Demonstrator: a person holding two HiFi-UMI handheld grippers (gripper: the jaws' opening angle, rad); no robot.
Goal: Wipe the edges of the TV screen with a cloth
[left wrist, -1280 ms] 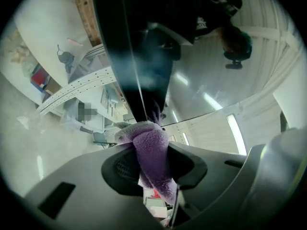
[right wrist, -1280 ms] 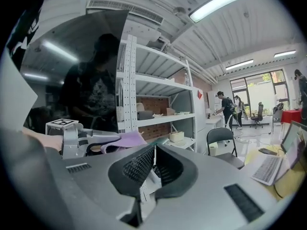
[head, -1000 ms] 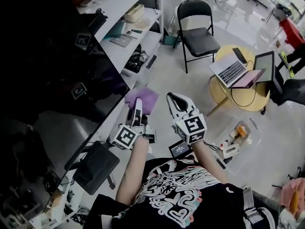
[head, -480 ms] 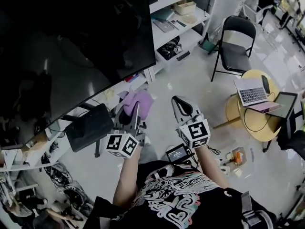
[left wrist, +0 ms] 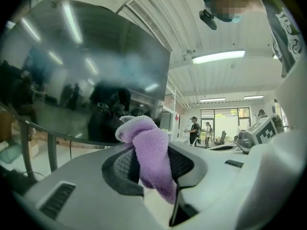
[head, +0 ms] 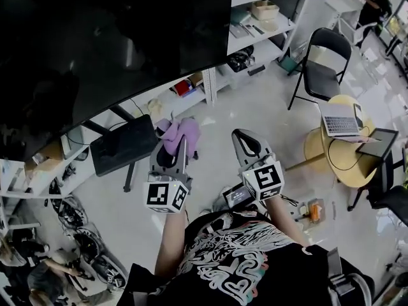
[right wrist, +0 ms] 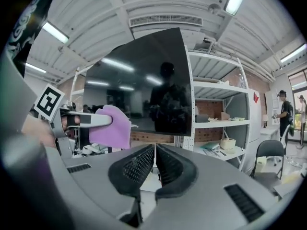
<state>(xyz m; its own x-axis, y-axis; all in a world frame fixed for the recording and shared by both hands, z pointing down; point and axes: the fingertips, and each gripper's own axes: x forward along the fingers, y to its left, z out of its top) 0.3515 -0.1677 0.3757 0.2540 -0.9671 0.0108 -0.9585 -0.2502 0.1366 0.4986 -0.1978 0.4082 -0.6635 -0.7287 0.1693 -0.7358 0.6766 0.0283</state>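
Two grippers show: our left gripper is clamped on one purple fleece cloth, and our right gripper has its jaws pressed together on nothing. The cloth sits below the lower edge of the one large black TV screen, clear of it. We judge wiping is left to do.

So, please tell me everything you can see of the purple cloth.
The purple cloth looks soft and fleecy, like microfibre, and is plain in colour. It is bunched up, not spread flat. The left tool is shut on its middle: one folded end stands above the jaws, the rest hangs down between them. It is in the air below the lower edge of the TV screen, apart from it. Nothing else touches it.
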